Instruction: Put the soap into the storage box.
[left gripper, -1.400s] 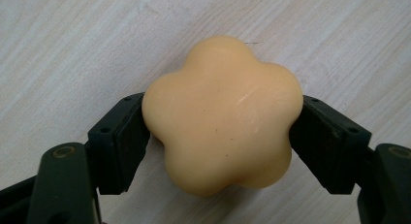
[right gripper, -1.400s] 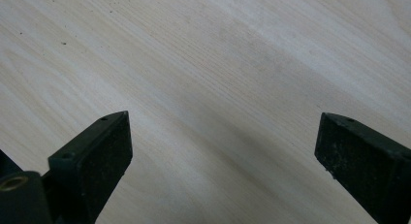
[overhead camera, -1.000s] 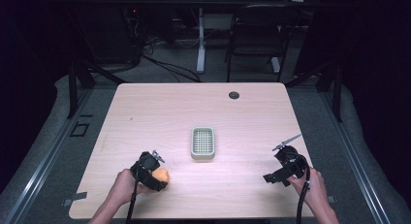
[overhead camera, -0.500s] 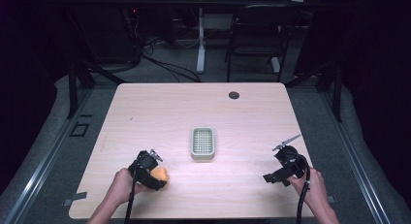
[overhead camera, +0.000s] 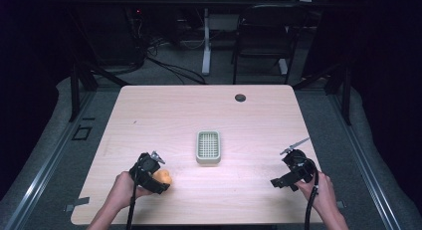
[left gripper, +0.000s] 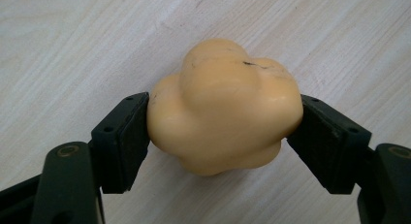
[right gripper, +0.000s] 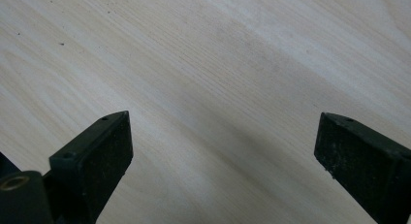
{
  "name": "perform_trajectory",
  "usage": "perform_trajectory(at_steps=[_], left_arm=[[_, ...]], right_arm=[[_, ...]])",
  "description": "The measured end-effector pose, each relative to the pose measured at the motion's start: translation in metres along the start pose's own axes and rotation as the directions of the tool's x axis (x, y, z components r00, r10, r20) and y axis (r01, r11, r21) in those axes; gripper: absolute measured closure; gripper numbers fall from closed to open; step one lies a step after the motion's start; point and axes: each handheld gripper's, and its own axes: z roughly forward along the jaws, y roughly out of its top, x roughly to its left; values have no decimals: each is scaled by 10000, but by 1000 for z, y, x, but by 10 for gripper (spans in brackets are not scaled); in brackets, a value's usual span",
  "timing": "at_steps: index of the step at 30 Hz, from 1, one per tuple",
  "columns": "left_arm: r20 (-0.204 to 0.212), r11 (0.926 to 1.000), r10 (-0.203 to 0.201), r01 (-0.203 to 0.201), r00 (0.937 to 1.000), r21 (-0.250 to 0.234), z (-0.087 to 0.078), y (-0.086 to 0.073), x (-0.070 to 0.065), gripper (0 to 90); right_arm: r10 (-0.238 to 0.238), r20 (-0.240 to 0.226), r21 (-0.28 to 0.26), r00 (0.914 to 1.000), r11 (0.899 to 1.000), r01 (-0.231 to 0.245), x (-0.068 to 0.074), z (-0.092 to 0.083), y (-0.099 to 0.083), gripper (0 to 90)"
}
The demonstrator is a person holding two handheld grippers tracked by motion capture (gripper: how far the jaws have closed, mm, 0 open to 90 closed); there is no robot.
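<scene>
Lumpy yellow-orange pepper (left gripper: 220,105) lies on table's near-left.

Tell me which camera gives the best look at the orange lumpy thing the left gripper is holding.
The left gripper view: the orange lump sits large there, with both black pads pressing its sides over the table. The high view shows it small, half tucked beside the left gripper.

The lumpy thing between my left tool's (left gripper: 220,132) black jaws is a yellow-orange bell pepper (left gripper: 223,110) with a few dark scuff marks. My right tool (right gripper: 223,156) is black too. The table (overhead camera: 164,115) is pale wood grain; the small slotted dish (overhead camera: 208,146) is grey-green.
</scene>
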Motion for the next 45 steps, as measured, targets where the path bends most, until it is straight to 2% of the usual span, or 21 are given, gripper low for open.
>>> perform_trajectory(at_steps=[20, 34, 41, 43, 44, 45], left_arm=[[99, 9998, 170, -169, 9998, -58, -8, 8, -5, 257], [181, 9984, 557, -558, 9983, -2, -12, 22, -12, 258], [189, 9982, 601, -600, 9980, -63, -13, 28, -14, 258], [219, 9979, 642, -641, 9977, -52, -13, 30, -13, 258], [206, 9980, 624, -622, 9978, -86, -13, 31, -14, 258], [241, 9976, 685, -684, 9974, -56, -13, 32, -14, 258]], right_arm=[[-2, 49, -72, 10000, 10000, 3, 1, 0, 0, 63], [31, -27, -162, 10000, 9999, -32, 2, -1, -1, 63], [3, -38, -98, 10000, 10000, -4, 1, -1, -1, 63], [107, 48, -282, 9999, 9995, -106, 2, 0, -1, 63], [-38, 55, -86, 10000, 10000, 38, 1, -2, -1, 63], [-14, 63, -108, 10000, 9999, 15, 1, -1, -1, 63]])
